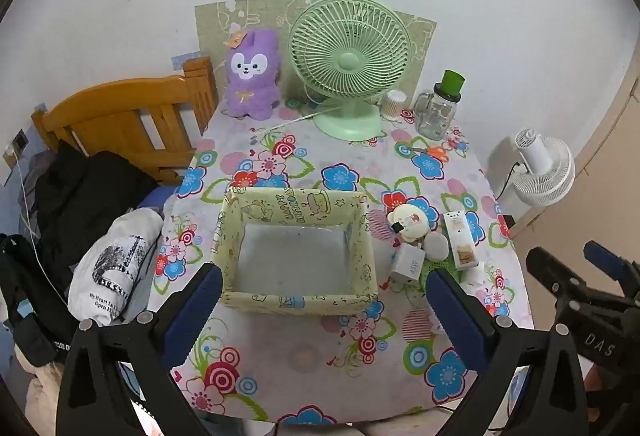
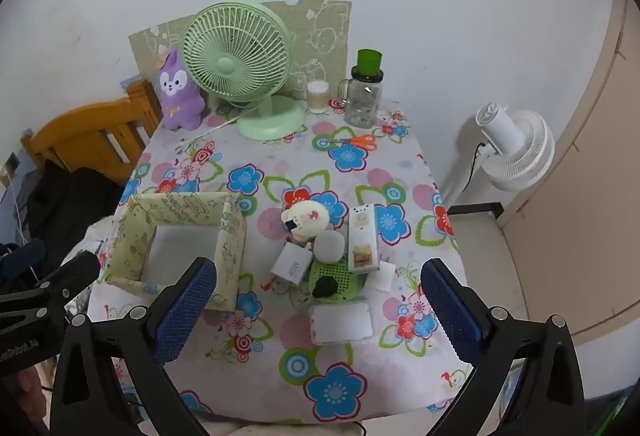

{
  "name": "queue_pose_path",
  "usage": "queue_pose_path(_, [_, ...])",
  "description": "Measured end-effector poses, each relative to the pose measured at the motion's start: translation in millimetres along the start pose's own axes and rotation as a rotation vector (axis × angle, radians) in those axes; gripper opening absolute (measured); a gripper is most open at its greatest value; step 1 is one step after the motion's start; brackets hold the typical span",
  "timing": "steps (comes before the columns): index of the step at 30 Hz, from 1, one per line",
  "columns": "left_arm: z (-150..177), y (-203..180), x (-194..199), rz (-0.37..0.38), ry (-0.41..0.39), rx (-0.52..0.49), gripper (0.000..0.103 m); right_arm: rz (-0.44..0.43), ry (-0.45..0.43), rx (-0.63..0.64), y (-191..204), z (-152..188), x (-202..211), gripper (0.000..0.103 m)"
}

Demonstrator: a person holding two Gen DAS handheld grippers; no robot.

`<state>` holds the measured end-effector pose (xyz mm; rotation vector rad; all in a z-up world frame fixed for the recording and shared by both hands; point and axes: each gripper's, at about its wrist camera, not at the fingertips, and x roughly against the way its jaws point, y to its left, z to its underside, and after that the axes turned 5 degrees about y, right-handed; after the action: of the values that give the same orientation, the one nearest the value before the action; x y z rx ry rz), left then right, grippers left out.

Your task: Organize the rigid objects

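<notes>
Nothing has been sorted: the box (image 1: 296, 256) is seen empty, the clutter (image 2: 332, 252) is left beside it, and both tongs (image 1: 324, 300) (image 2: 320, 300) are held released.

A pale yellow cartoon-printed box (image 1: 296, 204) sits on the table's (image 1: 332, 352) blue, red and pink flowered cloth; far off, a mint-green fan (image 1: 349, 56) and purple plush (image 1: 252, 76).

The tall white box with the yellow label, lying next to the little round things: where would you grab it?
Probably across its long narrow sides, from above with the open right gripper. The white box lies flat, and its far half looks clear of the neighbouring round pieces.
</notes>
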<state>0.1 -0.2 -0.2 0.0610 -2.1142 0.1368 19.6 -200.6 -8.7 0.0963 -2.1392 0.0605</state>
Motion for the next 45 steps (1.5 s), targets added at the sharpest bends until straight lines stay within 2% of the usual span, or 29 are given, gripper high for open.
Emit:
queue_pose_path(4, [2.9,-1.9,1.4,0.017,-0.008,-0.014,0.103,0.000,-0.002,-0.004,-4.5,0.3,-2.3,0.103])
queue_pose_path(7, [4.2,-8.2,-6.7,-0.007,0.021,-0.019,0.103,0.005,0.004,-0.006,1.1,-0.9,-4.8,0.103])
queue_pose_path(11, [0.3,-5.1,-8.8,0.016,0.034,0.000,0.103,-0.009,0.006,-0.012,-1.1,-1.0,-5.2,0.103])
queue_pose_path(16, [-2.4,-4.4,-13.9,-0.013,0.057,-0.007,0.103,-0.025,0.016,-0.034,-5.7,0.2,-11.7,0.103])
queue_pose_path(29, [-1.7,-13.5,-12.1,-0.014,0.027,-0.035,0.102,-0.020,0.014,-0.001,-0.5,-0.9,-13.7,0.103])
queue_pose_path(45, [-1.6,-18.5,-11.9,-0.007,0.029,-0.039,0.099,-0.021,0.014,0.013,-0.4,-2.3,-16.1,0.103])
